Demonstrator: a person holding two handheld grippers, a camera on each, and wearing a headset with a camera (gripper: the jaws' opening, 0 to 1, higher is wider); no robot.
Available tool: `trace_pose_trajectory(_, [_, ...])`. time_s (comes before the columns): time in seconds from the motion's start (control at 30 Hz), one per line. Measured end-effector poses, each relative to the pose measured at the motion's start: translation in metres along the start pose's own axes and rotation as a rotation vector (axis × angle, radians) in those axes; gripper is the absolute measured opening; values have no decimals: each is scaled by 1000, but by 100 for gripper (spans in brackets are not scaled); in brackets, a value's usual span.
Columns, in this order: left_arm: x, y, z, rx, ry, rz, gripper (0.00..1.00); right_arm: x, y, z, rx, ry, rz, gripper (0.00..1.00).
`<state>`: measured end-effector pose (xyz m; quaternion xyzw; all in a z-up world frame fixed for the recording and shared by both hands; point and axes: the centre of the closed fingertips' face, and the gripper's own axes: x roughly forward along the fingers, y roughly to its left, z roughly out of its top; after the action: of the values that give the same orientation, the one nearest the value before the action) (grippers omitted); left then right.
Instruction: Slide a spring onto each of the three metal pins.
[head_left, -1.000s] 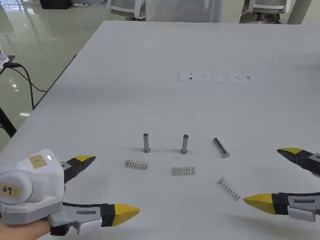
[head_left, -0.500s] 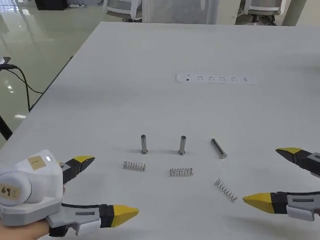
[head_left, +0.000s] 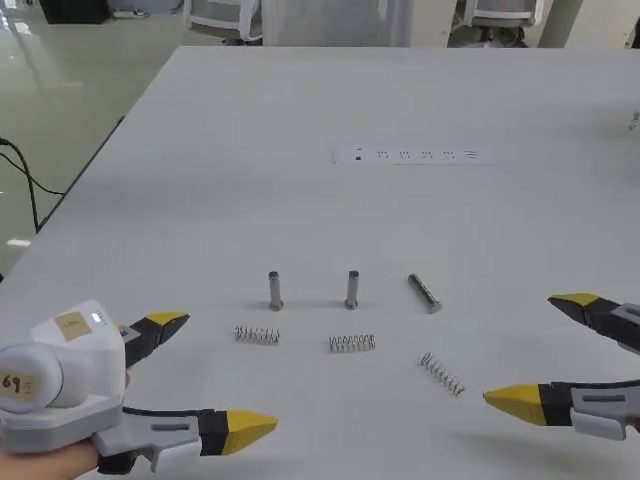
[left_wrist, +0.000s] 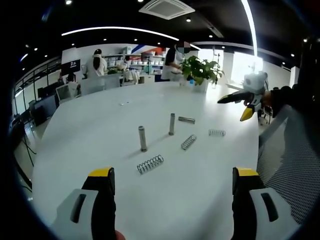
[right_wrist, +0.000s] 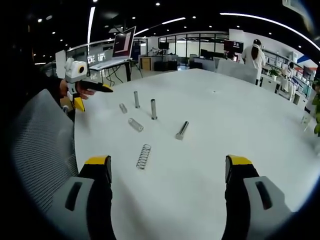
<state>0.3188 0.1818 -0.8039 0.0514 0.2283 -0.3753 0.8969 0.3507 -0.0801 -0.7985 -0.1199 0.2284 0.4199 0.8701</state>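
Two metal pins stand upright on the white table, one on the left (head_left: 275, 290) and one in the middle (head_left: 352, 289). A third pin (head_left: 424, 292) lies on its side to their right. Three springs lie just in front of them: left (head_left: 257, 335), middle (head_left: 352, 343) and right (head_left: 441, 373). My left gripper (head_left: 215, 375) is open at the near left, short of the left spring (left_wrist: 150, 164). On the near right my right gripper (head_left: 530, 350) is open, with the right spring (right_wrist: 143, 156) ahead of its jaws. Neither holds anything.
A white power strip (head_left: 412, 156) lies flat further back on the table. The table's left edge (head_left: 90, 170) drops to a glossy floor. A grey mesh chair back (right_wrist: 40, 150) is close behind both grippers. People stand by desks far off.
The head view has shifted, so pins and springs sit a little further left in the picture. Nothing on the table has moved, and both grippers stay open and empty.
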Motion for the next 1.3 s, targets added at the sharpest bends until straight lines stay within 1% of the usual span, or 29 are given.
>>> trace_pose_trajectory(0.17, [3, -1, 0, 4, 3, -12, 97, -3, -2, -2, 8, 1, -15, 96])
trace_pose_trajectory(0.43, [5, -4, -2, 3, 9, -24, 97, -4, -1, -4, 20, 3, -20, 95])
trace_pose_trajectory(0.9, [5, -4, -6, -7, 12, -21, 97, -3, -4, -3, 19, 13, -20, 93])
trace_pose_trajectory(1.17, [4, -3, -9, -19, 8, -13, 96, 3, -9, 5, 10, 29, -15, 89])
trace_pose_trajectory(1.3, [2, -3, -9, -23, 6, -8, 96, 8, -13, 12, -8, 33, -9, 88])
